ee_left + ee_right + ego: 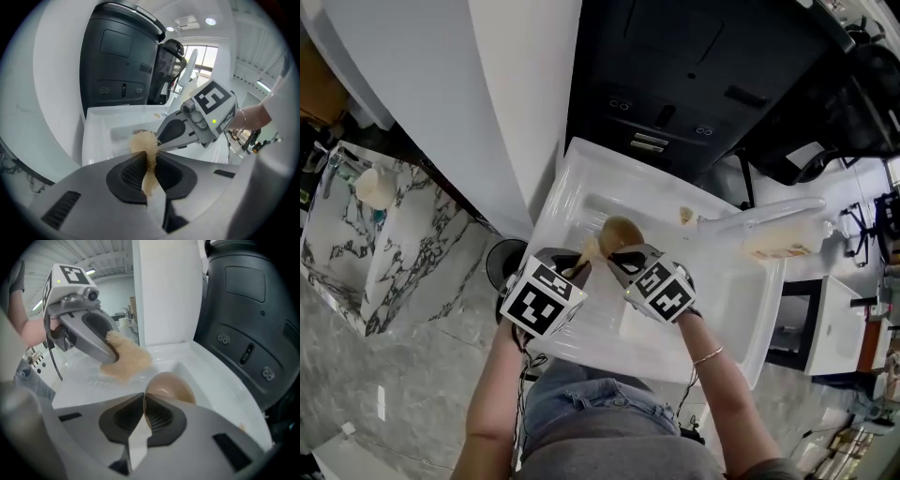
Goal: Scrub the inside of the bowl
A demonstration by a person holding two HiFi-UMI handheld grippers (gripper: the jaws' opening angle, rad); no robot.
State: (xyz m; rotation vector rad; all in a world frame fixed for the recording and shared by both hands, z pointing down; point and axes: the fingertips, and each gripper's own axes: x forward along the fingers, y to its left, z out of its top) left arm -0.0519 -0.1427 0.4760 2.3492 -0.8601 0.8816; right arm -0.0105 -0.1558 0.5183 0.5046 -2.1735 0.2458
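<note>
1. The left gripper [149, 161] has its jaws clamped tight on a tan scrub pad [144, 143]
2. The right gripper [144, 401] is pinched closed on the near rim of the brown bowl [172, 386]
3. The bowl sits in a white tray [741, 309], with the pad just beside it

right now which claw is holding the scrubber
The left claw: its jaws are shut on the tan fibrous scrubber. The right claw instead pinches the rim of the brown bowl, with no scrubber between its jaws.
</note>
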